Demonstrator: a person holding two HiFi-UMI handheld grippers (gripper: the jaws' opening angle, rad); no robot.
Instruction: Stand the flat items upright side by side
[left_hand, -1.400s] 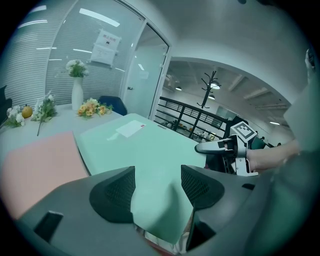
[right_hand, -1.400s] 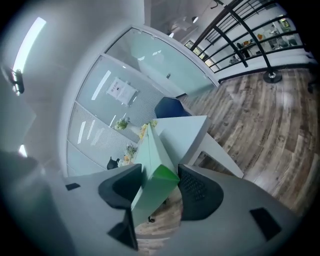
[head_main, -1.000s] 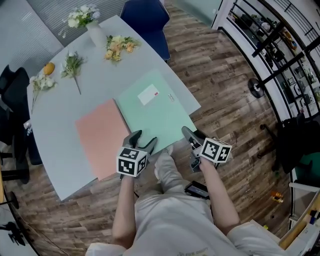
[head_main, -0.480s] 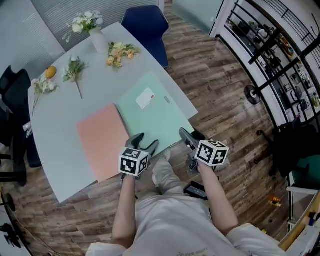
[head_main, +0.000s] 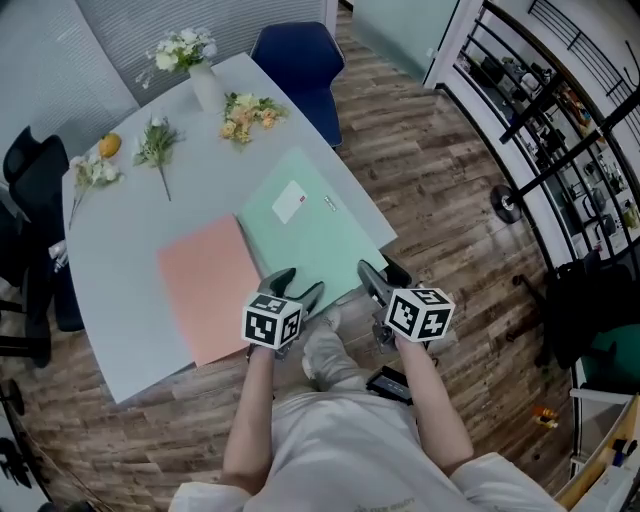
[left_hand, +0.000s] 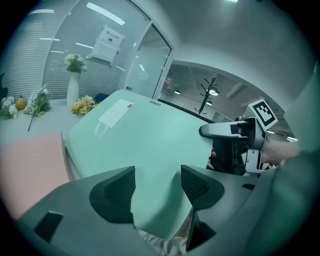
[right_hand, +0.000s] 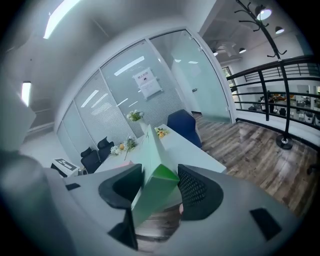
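A green folder lies on the white table, its near edge out over the table's front. A pink folder lies flat to its left. My right gripper is at the green folder's near right corner. In the right gripper view that corner stands edge-on between the jaws, and my right gripper is shut on it. My left gripper is at the near left part of the same edge. In the left gripper view the folder's face runs between the spread jaws of my left gripper, and the pads do not press on it.
Loose flowers, a white vase with a bouquet and an orange fruit lie at the table's far end. A blue chair stands behind it, black chairs at the left. A black railing runs along the right.
My right gripper has risen a little and rolled, taking the green folder's near corner with it. My left gripper has stayed where it was.
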